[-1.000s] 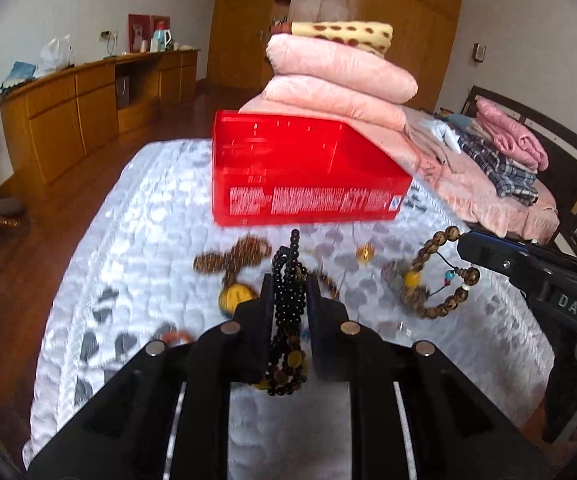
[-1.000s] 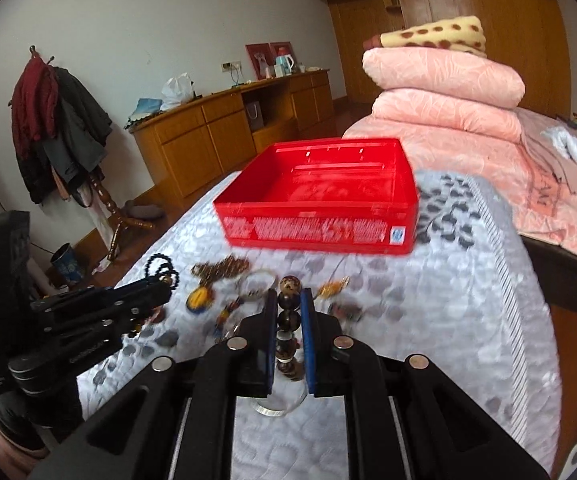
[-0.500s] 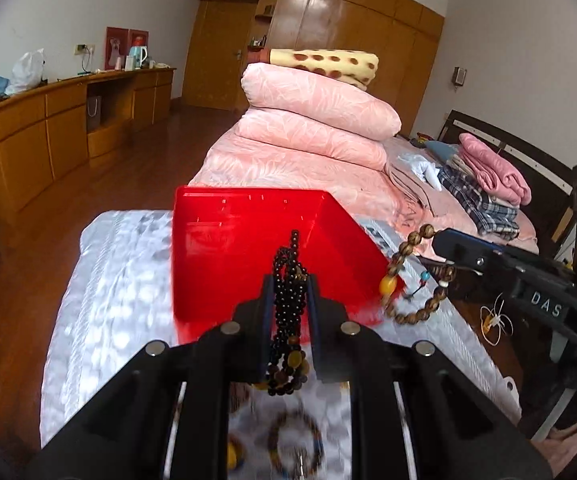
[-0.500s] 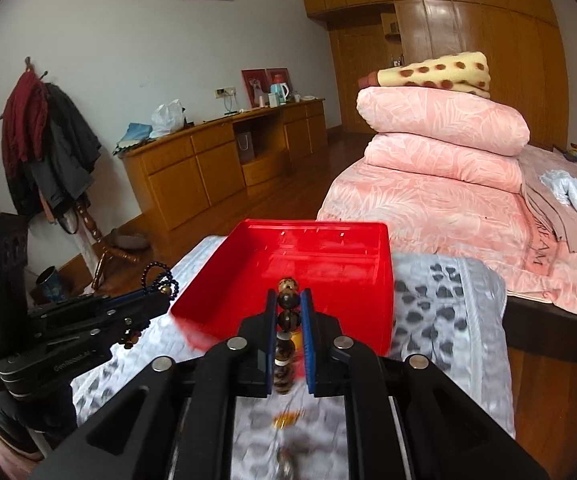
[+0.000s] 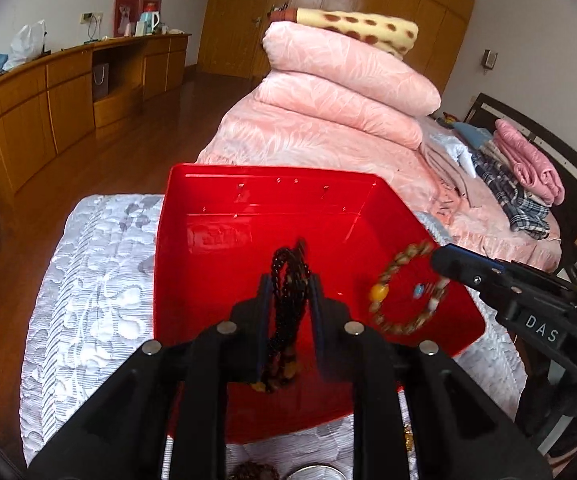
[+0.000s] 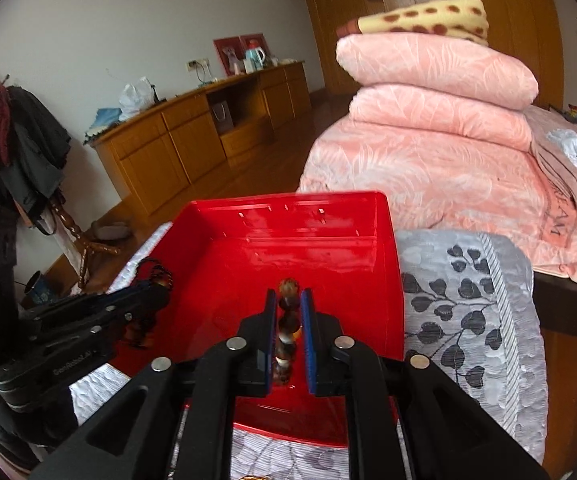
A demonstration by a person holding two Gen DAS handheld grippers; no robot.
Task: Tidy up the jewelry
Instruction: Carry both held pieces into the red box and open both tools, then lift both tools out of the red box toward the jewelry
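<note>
Red tray, both bracelets above it

Red tray (image 5: 216,232) sits on silver quilted bed cover (image 5: 88,280). Left hand-held gripper (image 5: 288,280) pinches black bead string (image 5: 288,276) over tray. Right hand-held gripper (image 6: 287,300) clamps brown bead bracelet (image 5: 404,292), also hanging over tray interior.

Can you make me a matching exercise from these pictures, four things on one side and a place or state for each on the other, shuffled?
1. black bead string
2. brown bead bracelet
3. red box
4. spotted yellow blanket

A. on top of the pink quilts
B. at the right gripper
C. between the left gripper fingers
D. on the grey patterned cover

Pairs: 1-C, 2-B, 3-D, 4-A
</note>
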